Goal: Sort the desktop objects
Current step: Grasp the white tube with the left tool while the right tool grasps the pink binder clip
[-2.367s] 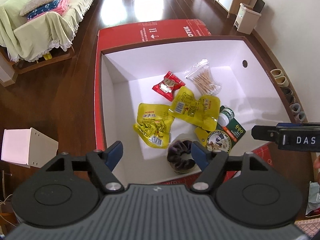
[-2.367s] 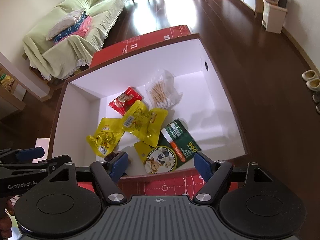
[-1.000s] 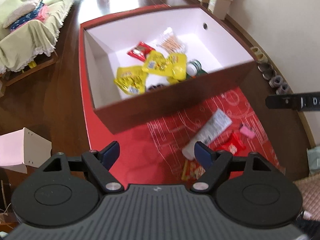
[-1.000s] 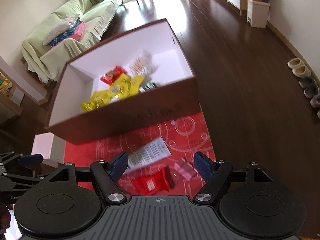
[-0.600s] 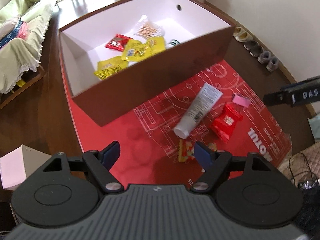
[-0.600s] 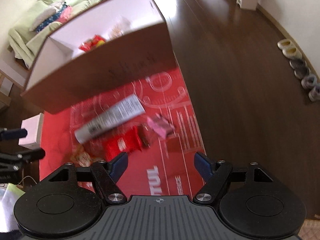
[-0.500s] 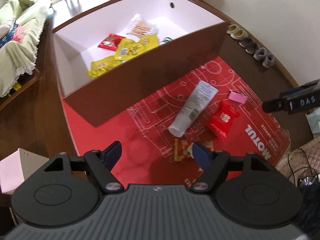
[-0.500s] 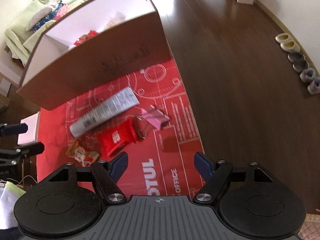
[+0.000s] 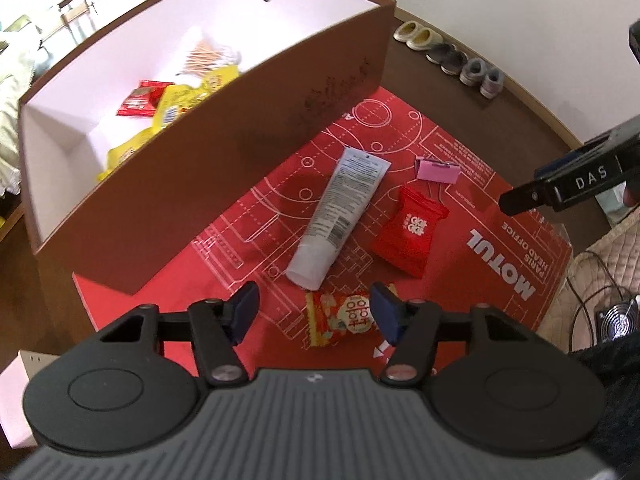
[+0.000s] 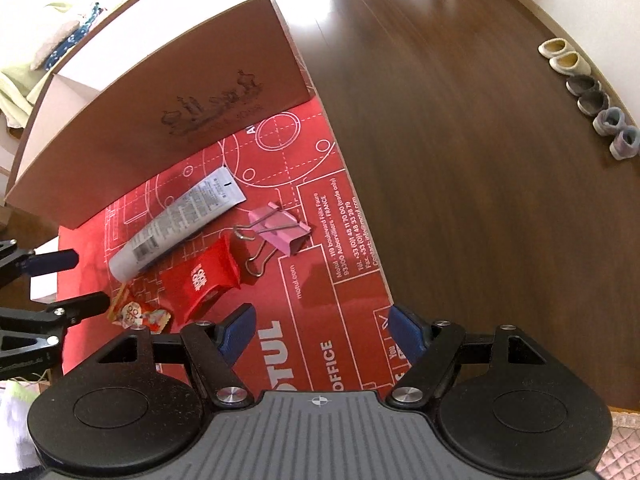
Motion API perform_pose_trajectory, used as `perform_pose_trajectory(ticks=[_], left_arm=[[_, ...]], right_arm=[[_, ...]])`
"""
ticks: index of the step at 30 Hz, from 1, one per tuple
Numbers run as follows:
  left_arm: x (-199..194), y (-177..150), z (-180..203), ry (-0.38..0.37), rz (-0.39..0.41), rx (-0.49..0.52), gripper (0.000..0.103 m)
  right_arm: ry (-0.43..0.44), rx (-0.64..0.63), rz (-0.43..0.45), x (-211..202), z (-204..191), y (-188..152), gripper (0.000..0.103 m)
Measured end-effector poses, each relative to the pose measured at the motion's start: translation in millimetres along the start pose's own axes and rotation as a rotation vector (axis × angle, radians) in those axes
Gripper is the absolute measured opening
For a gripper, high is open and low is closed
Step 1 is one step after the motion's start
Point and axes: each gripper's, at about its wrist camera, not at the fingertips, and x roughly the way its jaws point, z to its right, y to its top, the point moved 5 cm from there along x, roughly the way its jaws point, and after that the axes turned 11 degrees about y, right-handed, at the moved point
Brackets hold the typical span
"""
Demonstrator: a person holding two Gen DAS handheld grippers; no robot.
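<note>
On the red mat (image 9: 516,248) lie a white tube (image 9: 340,216), a red snack packet (image 9: 408,232), a pink binder clip (image 9: 438,171) and an orange snack packet (image 9: 344,318). My left gripper (image 9: 314,314) is open and empty, just above the orange packet. My right gripper (image 10: 320,330) is open and empty over the mat, near the red packet (image 10: 200,280) and the clip (image 10: 280,232). The tube (image 10: 176,224) and orange packet (image 10: 138,314) also show in the right wrist view. The brown box (image 9: 248,120) behind holds yellow and red packets and a bag of swabs.
The box wall (image 10: 168,116) stands close behind the loose items. The mat's right edge (image 10: 372,248) meets dark wood. Several shoes (image 10: 592,96) line the wall on the floor. A white box (image 9: 24,364) sits at lower left. A cable and small fan (image 9: 616,320) lie at right.
Both grippers have pulled back from above the box and dropped toward the mat. The loose items now fill the near view. Both jaws stayed open.
</note>
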Motion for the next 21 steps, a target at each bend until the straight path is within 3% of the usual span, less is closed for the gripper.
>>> perform_pose_trajectory(ticks=[14,16,21], left_arm=[[60,31,13,-0.043,-0.045,0.114,0.041],[67,33,15,-0.055,-0.055,0.12,0.032],[70,33,9,-0.062,-0.044,0.104,0.026]], right_arm=[[0.009,0.001,-0.027,17,5,23,0.076],[0.023,-0.002,-0.029,18,3,25,0.076],[0.078,0.004,-0.029,25,-4,30,0.076]])
